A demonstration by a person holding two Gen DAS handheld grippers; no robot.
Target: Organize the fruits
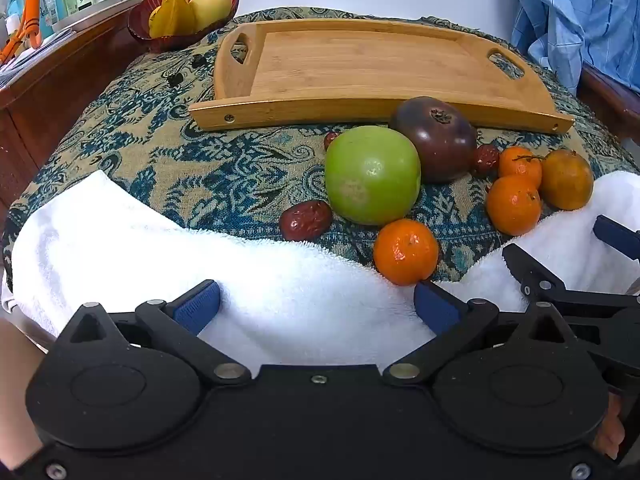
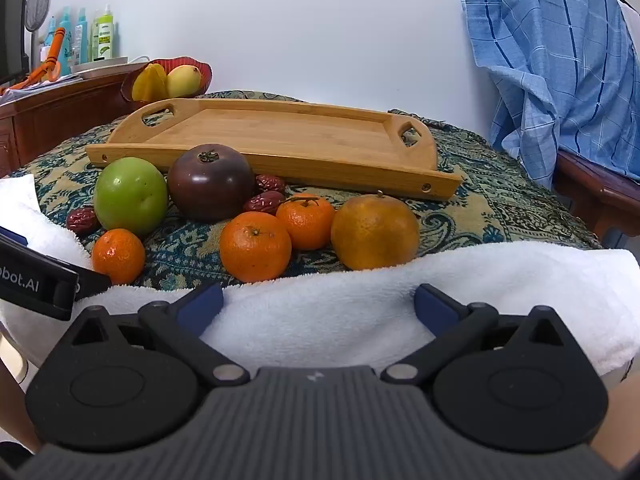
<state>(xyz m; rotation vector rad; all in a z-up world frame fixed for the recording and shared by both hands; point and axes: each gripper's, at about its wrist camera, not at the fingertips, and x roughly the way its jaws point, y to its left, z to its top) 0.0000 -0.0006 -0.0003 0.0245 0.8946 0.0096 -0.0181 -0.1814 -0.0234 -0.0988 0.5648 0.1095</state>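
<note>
Fruits: green apple (image 1: 372,175), dark purple fruit (image 1: 434,138), mandarins (image 1: 406,251) and red dates (image 1: 305,220) clustered on patterned cloth (image 1: 160,152), just in front of bamboo tray (image 1: 360,68).
Tray: nothing on it.
Left gripper (image 1: 316,304): jaws spread wide, nothing between, over white towel (image 1: 120,232).
Right gripper (image 2: 318,304): likewise released, over towel.
Background: red bowl (image 1: 140,16) holding yellow fruit.

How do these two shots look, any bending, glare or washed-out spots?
Left wrist view: the fisheye bows the flat bamboo tray into an arc, and the white towel is nearly blown out. Right wrist view: the same tray looks straighter, a small glare spot sits on the round green fruit, and the corners go dark.
</note>
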